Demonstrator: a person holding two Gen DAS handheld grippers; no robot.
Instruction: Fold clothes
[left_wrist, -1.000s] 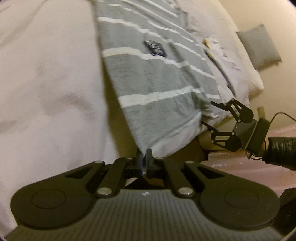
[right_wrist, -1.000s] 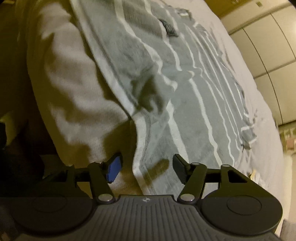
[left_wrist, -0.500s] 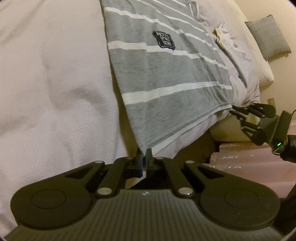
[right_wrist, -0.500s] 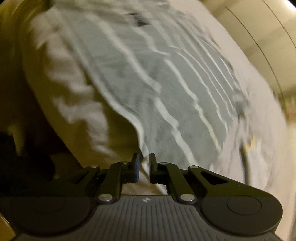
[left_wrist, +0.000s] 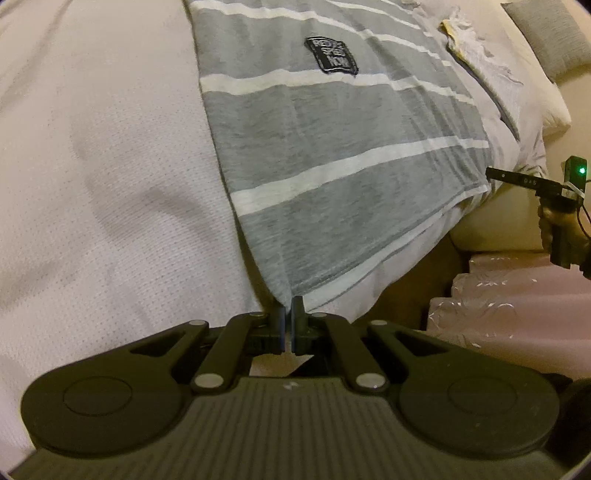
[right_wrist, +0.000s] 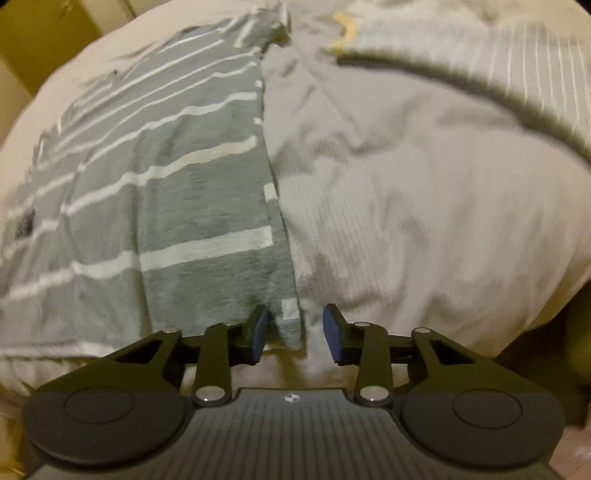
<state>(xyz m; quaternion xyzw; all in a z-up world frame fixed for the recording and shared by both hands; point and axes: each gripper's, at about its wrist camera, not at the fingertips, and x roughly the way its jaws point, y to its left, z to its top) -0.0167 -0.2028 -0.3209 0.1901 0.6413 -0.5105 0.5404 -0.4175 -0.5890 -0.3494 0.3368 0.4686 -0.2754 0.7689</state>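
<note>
Grey cotton T-shirt with white stripes (left_wrist: 332, 177) lies spread flat on the white textured bedspread (left_wrist: 92, 166), its hem running along the near edge of the bed and a small dark printed patch (left_wrist: 331, 56) on its front. The left tongs (left_wrist: 287, 314) are pinched almost fully together on the hem corner at the bed's near edge, the cloth rising straight out from between the fingertips. The right tongs (right_wrist: 294, 328) stand about half open, one blue-padded finger on each side of the other hem corner; the cloth hangs in the gap and seems to brush the left pad (right_wrist: 258, 332), but nothing is clamped. In the left wrist view the right tongs (left_wrist: 495, 172) show side-on at the far hem corner, by the bed's side edge.

Half a second ago the right tongs were nearly closed; now they are parted, and their view has swung round to look along the shirt's side edge. A second ago they were open too. The left tongs have stayed clamped throughout, and the shirt has been pulled smoother. A grey cushion (left_wrist: 550, 33) leans at the bed's far corner.
</note>
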